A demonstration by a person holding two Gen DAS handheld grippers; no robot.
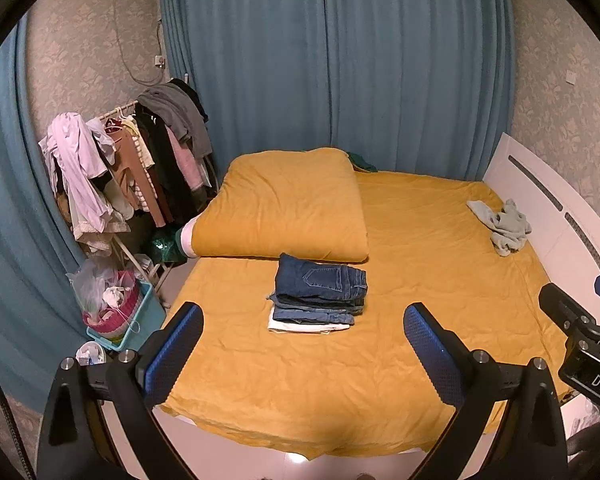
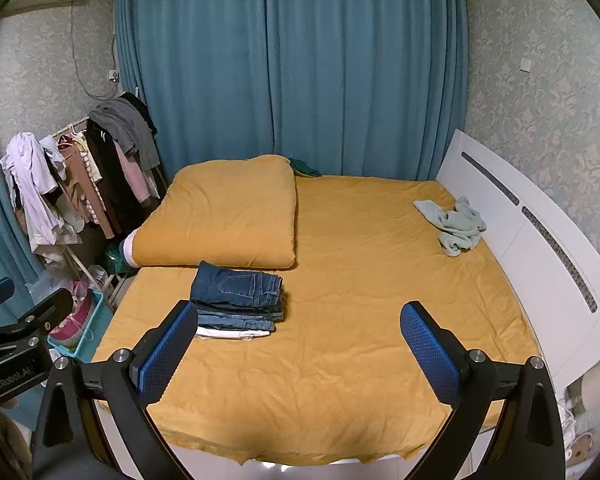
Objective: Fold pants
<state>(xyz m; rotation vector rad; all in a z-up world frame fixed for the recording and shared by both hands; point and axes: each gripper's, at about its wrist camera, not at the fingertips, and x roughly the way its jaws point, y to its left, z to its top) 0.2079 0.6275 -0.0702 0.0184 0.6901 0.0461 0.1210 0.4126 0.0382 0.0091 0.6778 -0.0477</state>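
Mustard sheet [image 1: 420,240] (teal curtains [image 1: 340,60]), denim-blue pants [image 1: 320,280]

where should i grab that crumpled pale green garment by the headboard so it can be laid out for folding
Probably the flat strip of the pale green garment that trails left, away from the white headboard. It lies thin on the sheet, clear of the bunched heap. Come from the open left side, fingers straddling its edge.

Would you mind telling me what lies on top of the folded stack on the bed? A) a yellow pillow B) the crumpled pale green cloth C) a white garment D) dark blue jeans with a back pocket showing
D: the top of the folded stack is dark blue jeans with a back pocket facing up; the white piece sits at the bottom, and the pale green cloth lies apart near the headboard.
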